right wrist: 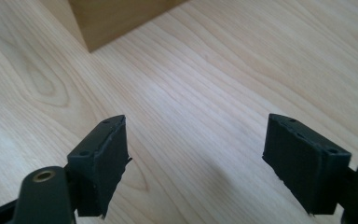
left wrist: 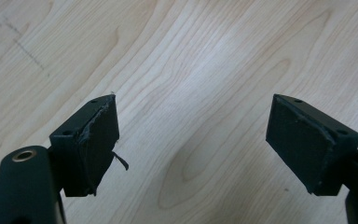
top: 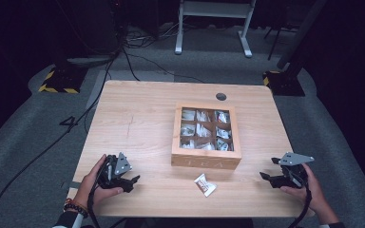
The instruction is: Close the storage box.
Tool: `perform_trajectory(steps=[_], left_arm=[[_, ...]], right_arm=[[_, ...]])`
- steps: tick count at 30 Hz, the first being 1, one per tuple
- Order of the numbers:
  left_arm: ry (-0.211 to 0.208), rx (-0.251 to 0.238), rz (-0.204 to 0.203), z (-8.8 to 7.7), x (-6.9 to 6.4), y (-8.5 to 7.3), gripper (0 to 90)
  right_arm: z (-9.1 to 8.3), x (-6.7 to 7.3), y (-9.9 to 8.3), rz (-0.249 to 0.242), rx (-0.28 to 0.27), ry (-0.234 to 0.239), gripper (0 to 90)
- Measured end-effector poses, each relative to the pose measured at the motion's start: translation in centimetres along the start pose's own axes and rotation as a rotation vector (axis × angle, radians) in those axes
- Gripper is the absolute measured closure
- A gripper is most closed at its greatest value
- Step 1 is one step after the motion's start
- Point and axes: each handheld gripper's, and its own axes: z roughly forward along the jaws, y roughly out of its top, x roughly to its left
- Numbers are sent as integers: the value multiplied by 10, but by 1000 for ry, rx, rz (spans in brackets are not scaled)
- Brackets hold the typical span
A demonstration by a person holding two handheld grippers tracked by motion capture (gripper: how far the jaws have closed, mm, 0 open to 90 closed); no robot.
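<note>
The left gripper (top: pixel 134 179) hangs released over bare table (top: pixel 138 118), nothing between its jaws. The right gripper (top: pixel 264 176) is likewise spread and empty. A small sachet (top: pixel 205 185) lies between them, at six o'clock of the closed wooden tea box (top: pixel 206 160), apart from both.

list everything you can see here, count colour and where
table: 1, light wood, centre of the high view
tea box: 1, wooden with clear lid, right of the table's centre; nine compartments of pale packets
loose packet: 1, white and brown, on the table in front of the box
hole: 1, dark, far table edge
white frame: 1, on the floor beyond
cables: several, black, on the floor at left
left gripper: 1, black, near left, open, empty
right gripper: 1, black, near right, open, empty
</note>
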Motion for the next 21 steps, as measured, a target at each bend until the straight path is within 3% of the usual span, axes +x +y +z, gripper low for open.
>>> perform_trajectory(steps=[8, 15, 21], left_arm=[[-4, 2, -77, 1, 11, -19, 176], [-36, -17, -162, 1, 22, -36, 175], [-65, -32, -232, 5, 30, -48, 173]], right_arm=[[0, -8, -20, 86, -2, -9, 216], [2, -16, -36, 177, -15, -21, 212], [1, -18, -44, 199, -59, -47, 212]])
